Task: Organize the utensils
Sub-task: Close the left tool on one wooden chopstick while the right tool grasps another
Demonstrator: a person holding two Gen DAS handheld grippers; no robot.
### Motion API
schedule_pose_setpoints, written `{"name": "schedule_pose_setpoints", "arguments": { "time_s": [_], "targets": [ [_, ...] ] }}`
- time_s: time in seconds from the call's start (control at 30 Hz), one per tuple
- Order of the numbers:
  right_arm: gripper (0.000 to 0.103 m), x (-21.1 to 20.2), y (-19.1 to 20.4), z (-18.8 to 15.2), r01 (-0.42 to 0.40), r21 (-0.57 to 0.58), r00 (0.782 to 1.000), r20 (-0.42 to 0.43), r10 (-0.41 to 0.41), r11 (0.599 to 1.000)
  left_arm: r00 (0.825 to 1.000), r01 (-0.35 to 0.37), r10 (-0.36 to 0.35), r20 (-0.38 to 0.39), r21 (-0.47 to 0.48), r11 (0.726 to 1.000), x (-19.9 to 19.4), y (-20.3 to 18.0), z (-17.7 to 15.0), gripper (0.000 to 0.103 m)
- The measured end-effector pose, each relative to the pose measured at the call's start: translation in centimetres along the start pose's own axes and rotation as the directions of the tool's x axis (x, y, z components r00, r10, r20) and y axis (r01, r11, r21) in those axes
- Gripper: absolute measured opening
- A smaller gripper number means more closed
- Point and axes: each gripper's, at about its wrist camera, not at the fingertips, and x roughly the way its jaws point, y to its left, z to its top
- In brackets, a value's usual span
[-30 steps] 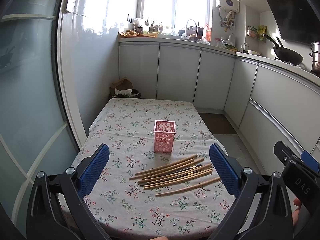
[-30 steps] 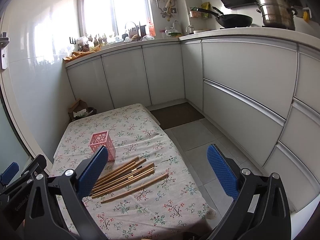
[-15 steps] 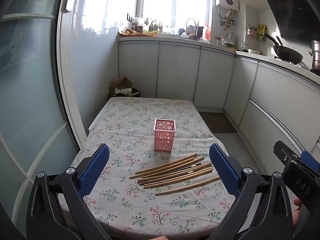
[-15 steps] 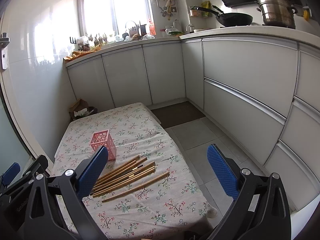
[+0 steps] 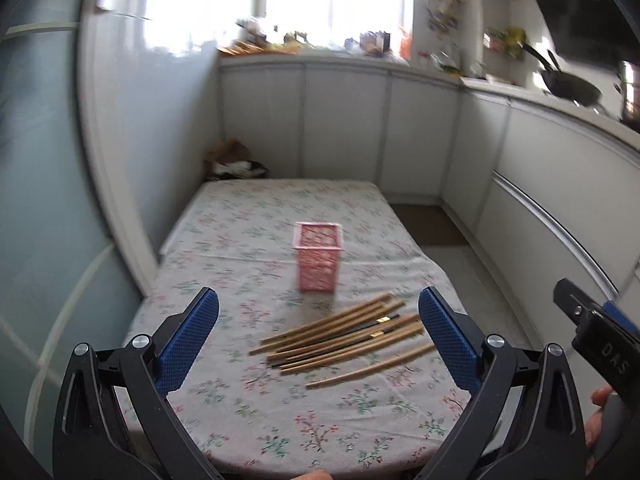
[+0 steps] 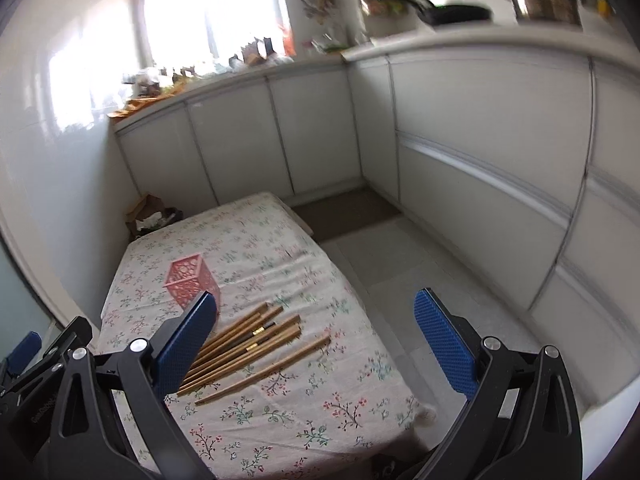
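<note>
Both tools hang above the near edge of the worktop, jaws spread wide and holding nothing. The chopsticks lie ahead between the left tool fingers; from the right tool they sit toward its left finger. The pink basket stands just beyond them.

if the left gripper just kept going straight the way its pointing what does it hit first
Most likely the chopsticks, lying loose on the tablecloth between the open left gripper fingers. The pink holder stands just beyond them. Depth is hard to judge through the fisheye.
</note>
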Motion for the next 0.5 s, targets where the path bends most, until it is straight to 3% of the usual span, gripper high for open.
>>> {"name": "schedule_pose_setpoints", "arguments": {
  "time_s": [0.1,0.23,0.3,0.33,0.37,0.4,0.43,0.5],
  "targets": [
    [0.096,3.8,-2.8,0.1,-0.047,0.12,0.995,-0.083,0.057,0.992,0.99,0.126,-0.121,-0.076,0.055,0.991,3.0,-1.0,1.4,0.096],
    [0.096,8.8,-5.7,-1.4,-0.023,0.232,0.967,-0.242,0.08,0.972,0.965,0.206,-0.167,-0.2,0.196,0.959,8.1,-3.7,3.0,0.096],
    [0.096,10.7,-6.7,-2.6,0.017,0.25,0.949,-0.309,0.063,0.968,0.942,0.252,-0.176,-0.287,0.255,0.933,11.5,-5.4,3.8,0.096],
    [0.096,11.6,-7.0,-3.0,0.018,0.273,0.941,-0.331,0.076,0.962,0.924,0.281,-0.183,-0.335,0.274,0.92,13.2,-6.2,4.0,0.096],
    [0.096,12.8,-7.4,-3.4,0.006,0.301,0.934,-0.342,0.102,0.954,0.889,0.328,-0.189,-0.417,0.292,0.898,15.7,-7.3,4.1,0.096],
    [0.096,13.7,-7.8,-3.7,0.003,0.315,0.927,-0.357,0.116,0.949,0.869,0.351,-0.19,-0.458,0.296,0.888,17.1,-7.9,4.2,0.096],
    [0.096,14.5,-8.1,-4.0,0.004,0.327,0.919,-0.373,0.125,0.945,0.83,0.383,-0.183,-0.527,0.301,0.873,19.9,-8.9,4.1,0.096],
    [0.096,16.1,-8.9,-4.8,0.007,0.357,0.905,-0.399,0.145,0.934,0.799,0.384,-0.141,-0.584,0.316,0.867,23.2,-9.7,3.7,0.096]
  ]
}}
